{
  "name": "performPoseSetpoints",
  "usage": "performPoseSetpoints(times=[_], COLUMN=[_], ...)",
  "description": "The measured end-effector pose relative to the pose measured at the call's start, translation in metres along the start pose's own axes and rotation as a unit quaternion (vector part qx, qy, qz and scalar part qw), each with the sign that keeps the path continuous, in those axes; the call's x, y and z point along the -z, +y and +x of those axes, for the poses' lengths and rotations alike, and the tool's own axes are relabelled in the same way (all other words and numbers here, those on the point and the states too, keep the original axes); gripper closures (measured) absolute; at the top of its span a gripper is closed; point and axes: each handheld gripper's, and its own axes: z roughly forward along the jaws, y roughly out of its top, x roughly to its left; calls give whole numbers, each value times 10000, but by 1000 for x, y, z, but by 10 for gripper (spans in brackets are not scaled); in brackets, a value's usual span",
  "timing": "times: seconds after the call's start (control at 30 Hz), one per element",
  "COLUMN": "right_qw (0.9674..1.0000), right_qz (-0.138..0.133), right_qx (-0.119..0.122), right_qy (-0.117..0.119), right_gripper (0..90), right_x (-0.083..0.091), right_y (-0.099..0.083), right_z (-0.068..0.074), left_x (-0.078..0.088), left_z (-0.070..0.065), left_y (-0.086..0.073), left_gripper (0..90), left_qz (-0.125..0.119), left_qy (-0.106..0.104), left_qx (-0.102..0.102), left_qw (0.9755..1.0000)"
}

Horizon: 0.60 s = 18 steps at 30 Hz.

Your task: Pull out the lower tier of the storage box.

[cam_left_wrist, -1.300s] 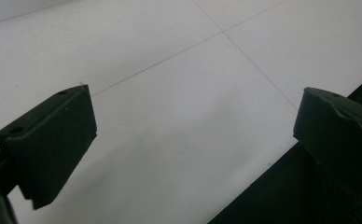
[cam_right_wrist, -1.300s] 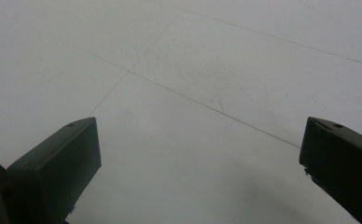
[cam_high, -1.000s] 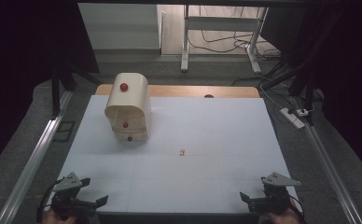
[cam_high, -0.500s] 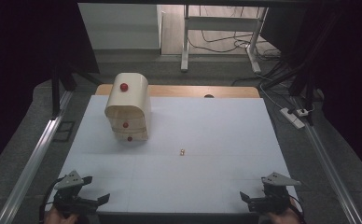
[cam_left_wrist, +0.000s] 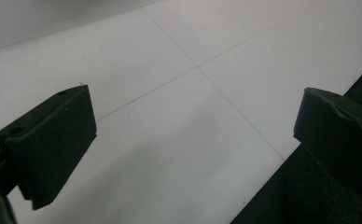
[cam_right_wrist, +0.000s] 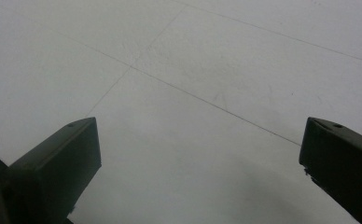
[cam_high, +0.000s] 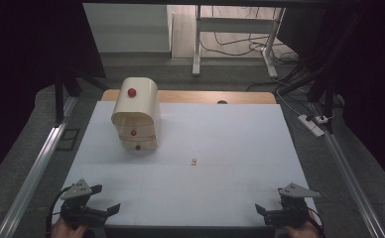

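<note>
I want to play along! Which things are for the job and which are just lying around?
For the job, likely:
left gripper, open
right gripper, open
small gold piece
wooden drawer box

Just lying around:
power strip on the floor
cables behind the table

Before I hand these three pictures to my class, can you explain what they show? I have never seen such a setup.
A person sits at a white table with a hand-held tool in each hand: a two-jaw gripper. The high view looks down from above; the left gripper and right gripper sit at the near edge. The other two pictures come from cameras riding on each gripper, looking along its black jaws at the bare tabletop. Both stand wide open and hold nothing. On the table stand a small wooden cabinet with red knobs and, apart from it, a tiny yellowish object, too small to identify.
</note>
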Motion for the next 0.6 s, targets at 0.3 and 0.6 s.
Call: performPoseSetpoints(times=[0.3, 0.6], right_qw=[10000, 10000], right_qz=[5, 31], right_qx=[4, 12], right_qy=[10, 51], right_gripper=[0, 0], right_x=[0, 0], right_y=[0, 0], right_z=[0, 0], left_x=[-4, -12], left_z=[2, 1], left_y=[3, 8], left_gripper=[0, 0], left_qz=[7, 30], left_qy=[-107, -242], left_qx=[15, -110], left_qw=[9999, 9996])
